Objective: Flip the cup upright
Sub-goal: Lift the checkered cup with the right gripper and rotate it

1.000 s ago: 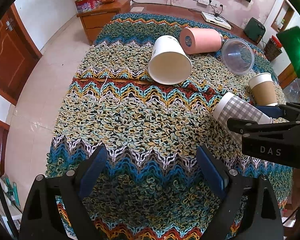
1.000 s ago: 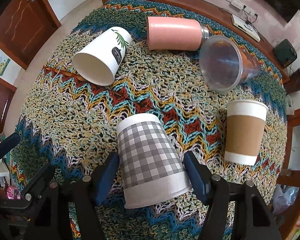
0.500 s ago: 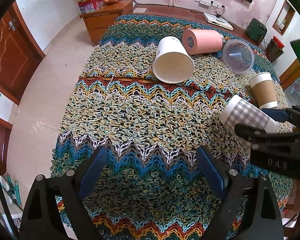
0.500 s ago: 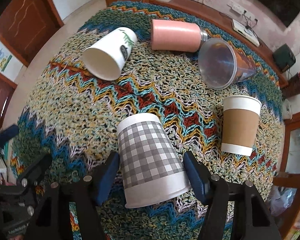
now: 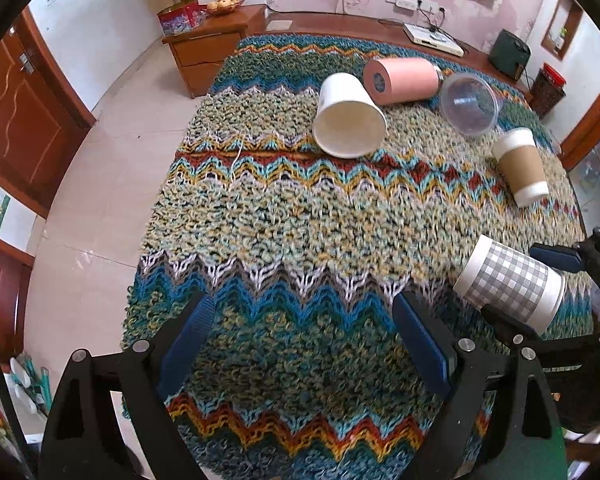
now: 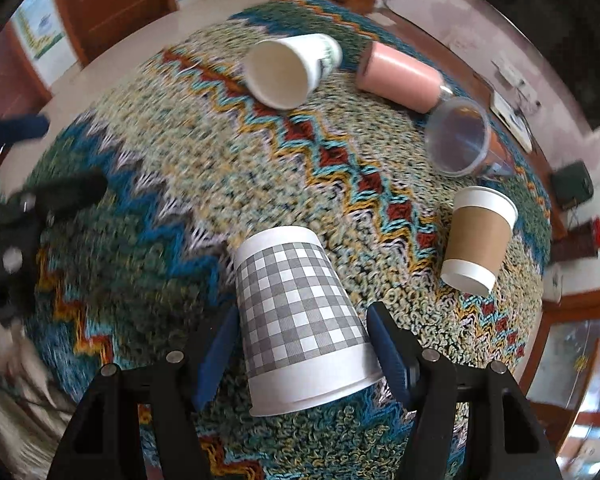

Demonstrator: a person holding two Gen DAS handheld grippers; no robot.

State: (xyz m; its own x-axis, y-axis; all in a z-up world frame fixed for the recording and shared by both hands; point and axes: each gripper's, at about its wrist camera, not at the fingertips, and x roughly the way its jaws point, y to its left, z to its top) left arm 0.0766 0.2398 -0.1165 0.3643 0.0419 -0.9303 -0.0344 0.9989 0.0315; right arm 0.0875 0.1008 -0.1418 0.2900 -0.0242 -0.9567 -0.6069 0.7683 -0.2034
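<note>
Shaggy zigzag knit tablecloth (image 5: 300,216); right gripper (image 6: 300,344) clamps tapered checkered paper cup (image 6: 300,312); left gripper (image 5: 300,340) apart.

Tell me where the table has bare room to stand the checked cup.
Widest free patch: between the left gripper, the white cup and the checked cup gripped by the right gripper. Crowded at the far right: pink bottle, clear cup and brown cup cluster there.

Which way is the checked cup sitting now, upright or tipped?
Tipped. The checked cup is held off the cloth in the right tongs, lying sideways.
</note>
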